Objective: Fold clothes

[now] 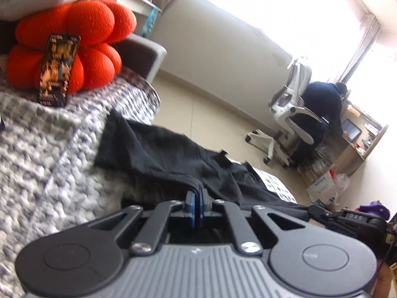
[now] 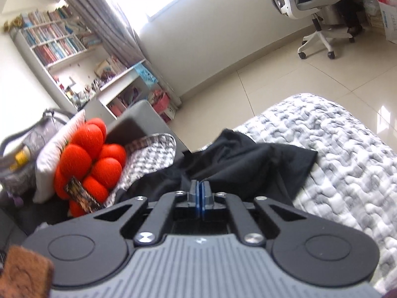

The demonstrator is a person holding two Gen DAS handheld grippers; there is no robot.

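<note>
Grey-white quilted bedspread [image 2: 347,164] under black garment [image 2: 248,161], tiled floor [image 2: 285,74] beyond.

Both claws [image 1: 197,190] [image 2: 200,184] clamped tight

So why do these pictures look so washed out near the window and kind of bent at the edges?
Left wrist view: the window is blown out to white by daylight, and the grey bedspread is smeared by blur. Right wrist view: the fisheye lens curves the bookshelf and floor; the orange cushion looks soft.
</note>
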